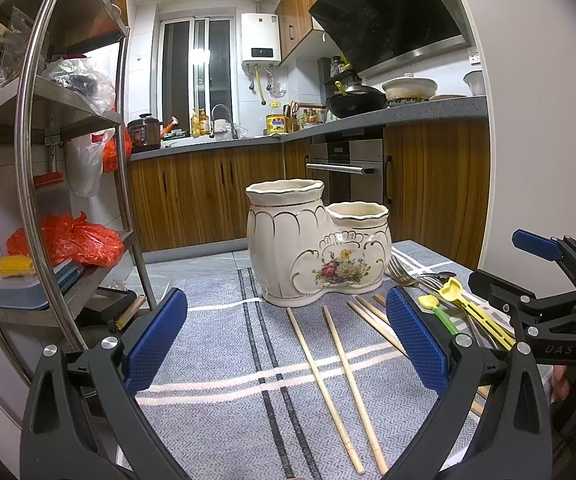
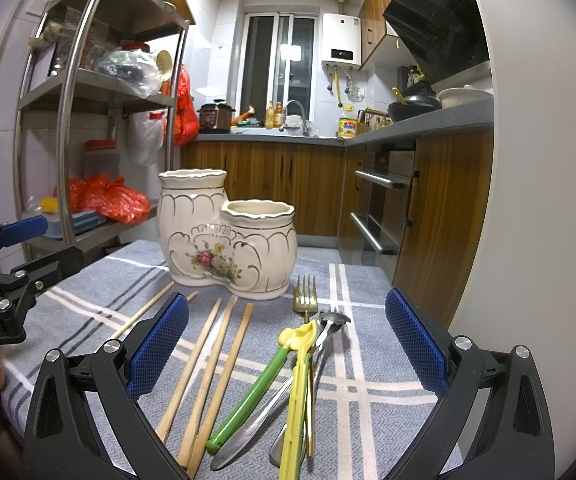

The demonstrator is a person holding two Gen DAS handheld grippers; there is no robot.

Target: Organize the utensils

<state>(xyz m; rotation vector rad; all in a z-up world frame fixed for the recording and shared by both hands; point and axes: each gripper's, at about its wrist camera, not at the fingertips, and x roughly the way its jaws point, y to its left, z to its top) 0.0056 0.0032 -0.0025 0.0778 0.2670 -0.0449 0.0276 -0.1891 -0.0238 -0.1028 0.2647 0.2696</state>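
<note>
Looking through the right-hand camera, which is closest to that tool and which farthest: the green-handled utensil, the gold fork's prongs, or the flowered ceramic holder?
1. Green-handled utensil: lying between the open right tool's fingers.
2. Gold fork's prongs: farther up the cloth, centre.
3. Flowered ceramic holder: farthest, standing behind the fork, slightly left.

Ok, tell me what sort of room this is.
A home kitchen, almost certainly. A range hood hangs over a wok on the counter, a sink faucet stands by the window, and a ceramic utensil holder sits on the cloth-covered table.
</note>
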